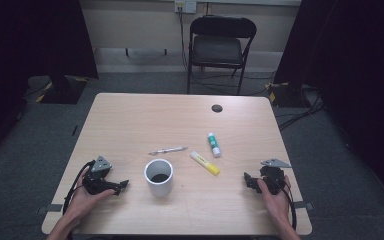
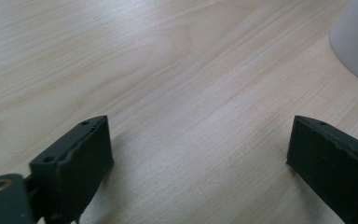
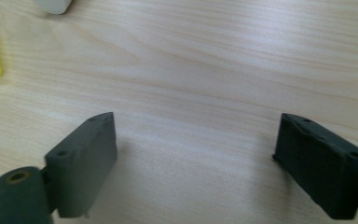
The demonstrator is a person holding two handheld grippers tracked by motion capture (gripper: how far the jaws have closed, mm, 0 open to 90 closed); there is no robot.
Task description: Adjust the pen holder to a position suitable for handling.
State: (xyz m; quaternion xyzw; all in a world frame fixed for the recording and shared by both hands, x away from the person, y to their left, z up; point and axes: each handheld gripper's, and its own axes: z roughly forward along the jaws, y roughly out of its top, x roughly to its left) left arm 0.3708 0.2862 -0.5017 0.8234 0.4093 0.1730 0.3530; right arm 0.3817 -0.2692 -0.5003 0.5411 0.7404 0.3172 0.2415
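My left tool (image 1: 121,185) and right tool (image 1: 248,179) both rest released on the pale wooden tabletop (image 1: 130,120), jaws spread, nothing between them. White cylindrical cup (image 1: 158,177) stands just beside my left tool; yellow highlighter pen (image 1: 204,163) lies near my right.

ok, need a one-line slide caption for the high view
Both tools, left and right, rest open on the table either side of a white cup, with pen, highlighter and glue stick beyond.
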